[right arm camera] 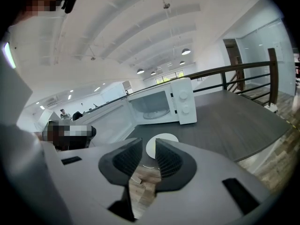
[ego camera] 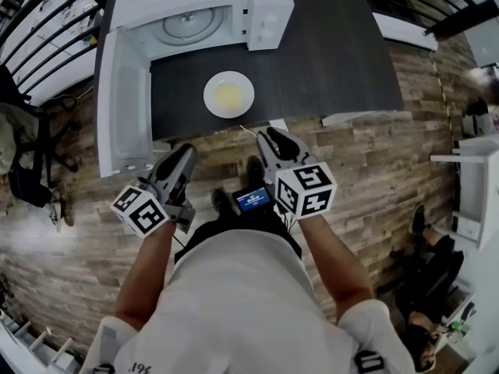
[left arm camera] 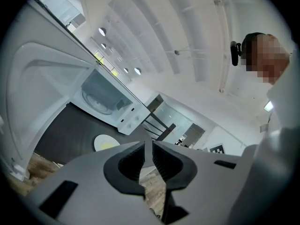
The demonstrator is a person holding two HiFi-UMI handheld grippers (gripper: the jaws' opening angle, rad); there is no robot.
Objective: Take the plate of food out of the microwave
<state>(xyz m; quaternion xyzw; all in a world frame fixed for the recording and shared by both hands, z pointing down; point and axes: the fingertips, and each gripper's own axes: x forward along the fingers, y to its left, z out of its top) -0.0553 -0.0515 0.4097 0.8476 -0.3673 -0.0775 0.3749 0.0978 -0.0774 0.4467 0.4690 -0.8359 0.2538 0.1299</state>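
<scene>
The microwave's door (ego camera: 125, 107) hangs wide open on the left, and the microwave (ego camera: 203, 14) behind it shows only its bare glass turntable (ego camera: 187, 26) inside. The plate (ego camera: 228, 94) sits out on the dark tabletop (ego camera: 327, 53), just in front of the oven's opening and near the front edge, with pale yellow food (ego camera: 228, 97) in its middle. Nothing touches the plate. Both claws are back from the tabletop, close to the person's body and above the wooden floor (ego camera: 374, 154). The left claw (ego camera: 185, 153) points toward the tabletop's front edge below the door; in its own view the left claw (left arm camera: 147, 146) is released, its pads a narrow gap apart with nothing between them, the plate showing beyond it to the left. The right claw (ego camera: 269, 135) lies right of the plate's line, its marker cube (ego camera: 306, 189) toward the person. In its own view the right claw (right arm camera: 148, 146) is likewise released and empty, the pads apart, with the plate visible through the gap, well beyond them.
</scene>
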